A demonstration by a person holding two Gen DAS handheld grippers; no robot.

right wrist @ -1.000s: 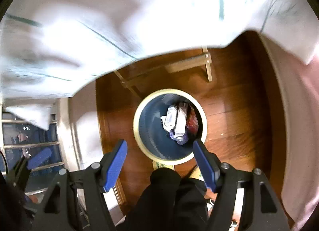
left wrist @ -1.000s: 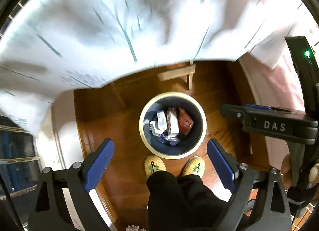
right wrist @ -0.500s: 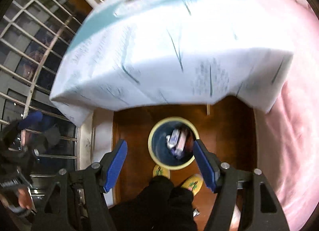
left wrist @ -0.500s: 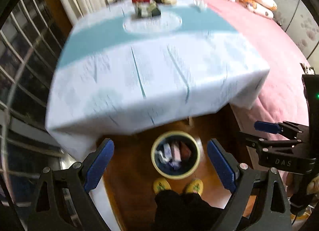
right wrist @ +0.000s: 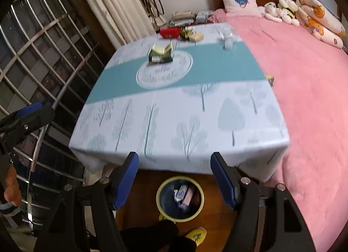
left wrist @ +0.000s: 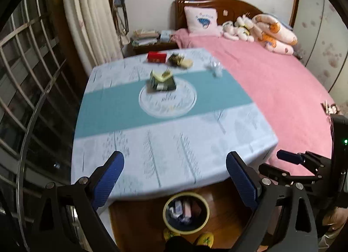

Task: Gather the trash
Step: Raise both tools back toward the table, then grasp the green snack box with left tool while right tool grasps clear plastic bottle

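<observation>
Both grippers spread and empty above the near edge of the surface

The left gripper (left wrist: pixel 175 174) and right gripper (right wrist: pixel 174 177) hold nothing, jaws wide apart. Trash lies across the surface (right wrist: pixel 195 117): a green packet (right wrist: pixel 161 54) at the centre, a red box (right wrist: pixel 170 32) and wrappers (right wrist: pixel 192 35) at the far edge. The trash bin (right wrist: pixel 180 198), holding discarded packets, stands on the floor below the near edge.

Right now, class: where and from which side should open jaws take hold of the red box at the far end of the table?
Grip the red box across its short depth, near face to far face, coming from above. It lies flat and long sideways, and a dark wrapper crowds its right end.
</observation>
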